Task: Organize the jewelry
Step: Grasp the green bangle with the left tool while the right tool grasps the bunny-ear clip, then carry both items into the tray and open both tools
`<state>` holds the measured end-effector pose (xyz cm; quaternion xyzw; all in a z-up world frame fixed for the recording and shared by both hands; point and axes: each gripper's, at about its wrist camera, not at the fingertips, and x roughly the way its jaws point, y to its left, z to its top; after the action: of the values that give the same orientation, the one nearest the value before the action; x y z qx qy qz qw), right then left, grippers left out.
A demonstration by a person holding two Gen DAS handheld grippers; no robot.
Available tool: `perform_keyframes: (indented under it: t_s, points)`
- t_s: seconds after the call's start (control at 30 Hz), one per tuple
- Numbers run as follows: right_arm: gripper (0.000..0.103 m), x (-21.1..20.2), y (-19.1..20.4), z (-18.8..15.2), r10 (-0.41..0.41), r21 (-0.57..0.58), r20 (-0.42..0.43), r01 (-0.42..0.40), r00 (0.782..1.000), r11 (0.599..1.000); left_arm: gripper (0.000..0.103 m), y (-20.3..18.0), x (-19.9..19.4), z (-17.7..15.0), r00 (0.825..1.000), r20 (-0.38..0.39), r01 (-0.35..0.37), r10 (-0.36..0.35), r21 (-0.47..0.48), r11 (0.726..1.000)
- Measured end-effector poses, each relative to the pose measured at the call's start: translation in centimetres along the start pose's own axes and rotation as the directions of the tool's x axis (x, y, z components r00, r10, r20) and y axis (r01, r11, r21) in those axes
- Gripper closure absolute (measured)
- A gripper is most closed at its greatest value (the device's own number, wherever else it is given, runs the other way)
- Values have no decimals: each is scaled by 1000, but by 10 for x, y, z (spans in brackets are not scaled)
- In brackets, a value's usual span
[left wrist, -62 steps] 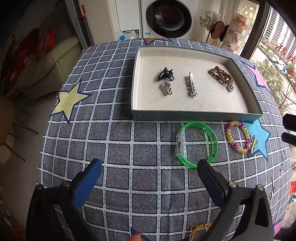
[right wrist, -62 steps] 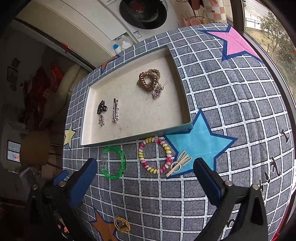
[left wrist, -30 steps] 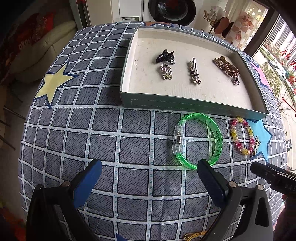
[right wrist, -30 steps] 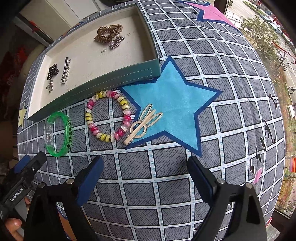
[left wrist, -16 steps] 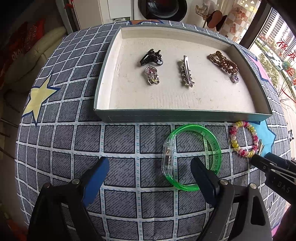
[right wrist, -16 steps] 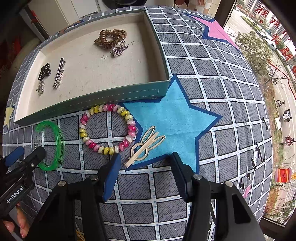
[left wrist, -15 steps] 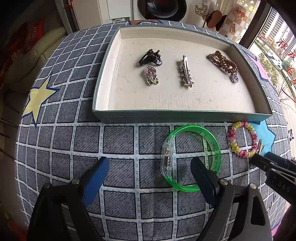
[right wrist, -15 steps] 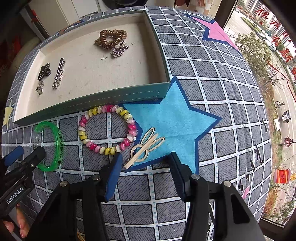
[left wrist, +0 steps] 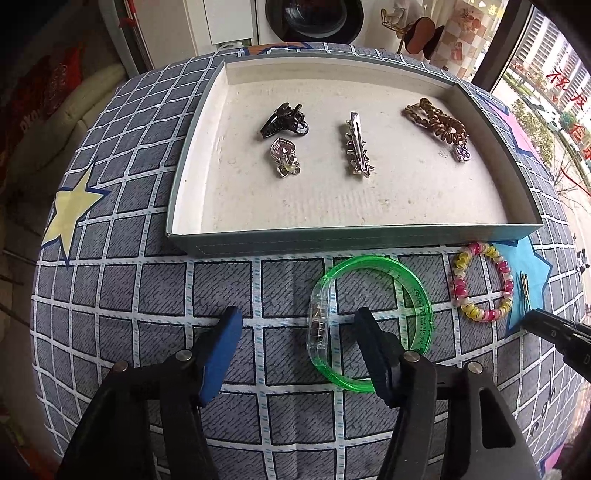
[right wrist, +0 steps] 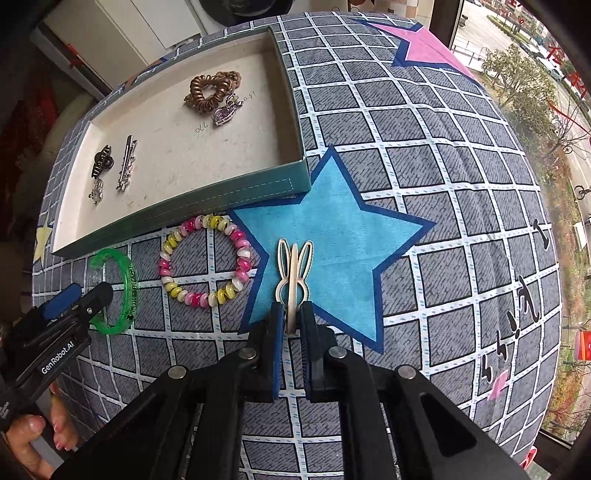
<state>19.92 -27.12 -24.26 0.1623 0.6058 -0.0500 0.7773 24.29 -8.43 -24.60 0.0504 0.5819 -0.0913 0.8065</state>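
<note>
green bangle (left wrist: 369,321) near arc partly behind left claw (left wrist: 299,328) finger, rabbit clip (right wrist: 294,273) tail end hidden betw. right claw (right wrist: 291,321) pads, print on bangle too small to read, washer (left wrist: 314,18) cut off at top edge

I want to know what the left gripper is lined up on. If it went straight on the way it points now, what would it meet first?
Most likely the green bangle: its clear clasp side sits between the left gripper fingers, which have just been closing around it without pressing yet. Under it lies the checked tablecloth; depth is hard to judge.
</note>
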Motion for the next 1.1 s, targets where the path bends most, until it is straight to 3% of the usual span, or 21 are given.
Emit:
perform_keyframes:
  t_s: [0.1, 0.17, 0.2, 0.23, 0.27, 0.63, 0.9, 1.1]
  points:
    - [94, -4, -8, -1, 24, 10, -1, -24, 1000, 1000, 39, -3, 0, 2, 1000, 1, 5, -5, 2, 1000]
    - [94, -7, -16, -3, 38, 16, -2, -38, 999, 999, 57, -4, -3, 2, 1000, 11, 11, -11, 7, 1000]
    - [94, -8, -21, -3, 44, 17, -1, -44, 999, 999, 62, -5, -3, 1, 1000, 11, 17, -18, 7, 1000]
    - [94, -11, -25, -8, 53, 21, -1, -53, 999, 998, 76, -4, -5, 1, 1000, 13, 29, -29, 7, 1000]
    - [94, -12, -26, -11, 63, 25, -3, -63, 998, 998, 81, -5, -5, 1, 999, 12, 40, -40, 7, 999]
    - [94, -43, -26, -36, 141, 11, 7, -141, 990, 990, 81, -2, -38, -16, 993, 44, 108, -109, 9, 994]
    - [94, -67, -24, -23, 201, -9, 30, -201, 979, 980, 81, 10, -71, -10, 987, 100, 130, -128, -10, 991]
    - [94, -85, -15, -2, 233, -42, 67, -231, 970, 972, 81, 15, -85, 11, 983, 142, 124, -120, -20, 992]
